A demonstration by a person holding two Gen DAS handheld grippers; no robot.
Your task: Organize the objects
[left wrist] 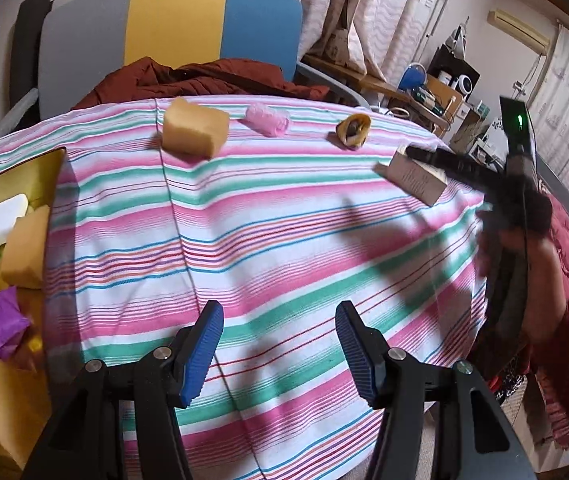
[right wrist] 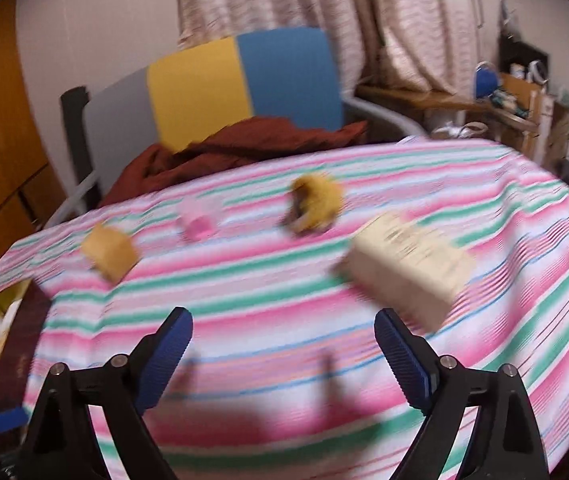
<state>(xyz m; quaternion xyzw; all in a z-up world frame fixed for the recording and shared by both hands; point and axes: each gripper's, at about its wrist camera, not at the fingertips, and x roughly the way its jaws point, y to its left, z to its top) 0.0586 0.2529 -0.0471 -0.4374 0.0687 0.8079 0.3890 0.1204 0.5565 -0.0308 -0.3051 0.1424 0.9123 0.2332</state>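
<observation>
Your left gripper hangs part-open and empty over the striped bench. Your right gripper gapes wide, empty, with the cream box lying just ahead to its right.

Motion blur smears the right wrist view: the cream box shows unreadable print. The gold box is cut off by the left edge, its contents partly hidden.
</observation>
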